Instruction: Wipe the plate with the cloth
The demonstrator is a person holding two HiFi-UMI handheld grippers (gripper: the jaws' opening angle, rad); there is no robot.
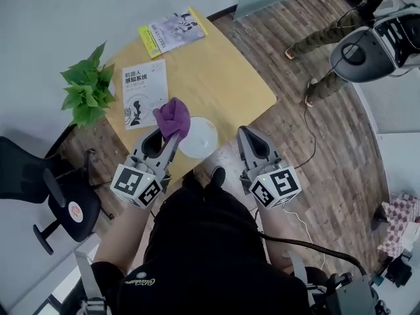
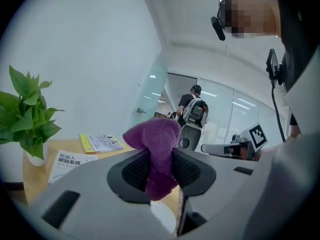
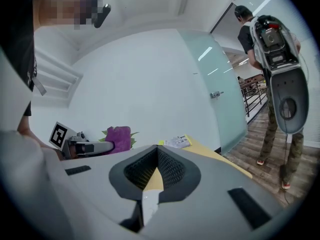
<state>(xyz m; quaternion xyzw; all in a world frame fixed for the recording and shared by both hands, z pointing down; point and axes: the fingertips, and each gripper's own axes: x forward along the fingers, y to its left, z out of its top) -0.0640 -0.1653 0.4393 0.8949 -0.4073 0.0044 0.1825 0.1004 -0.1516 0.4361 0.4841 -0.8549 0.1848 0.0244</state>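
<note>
left tool [image 2: 160,160] is pinched on the purple cloth [image 1: 173,117], which is held bunched over the white plate [image 1: 204,140] at the near edge of the desk [image 1: 216,77], apparently ready to be lowered for wiping. right tool [image 3: 157,152] is pressed together, empty, beside the plate.

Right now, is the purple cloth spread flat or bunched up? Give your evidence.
Bunched: the purple cloth is a crumpled wad clamped in the left gripper.
</note>
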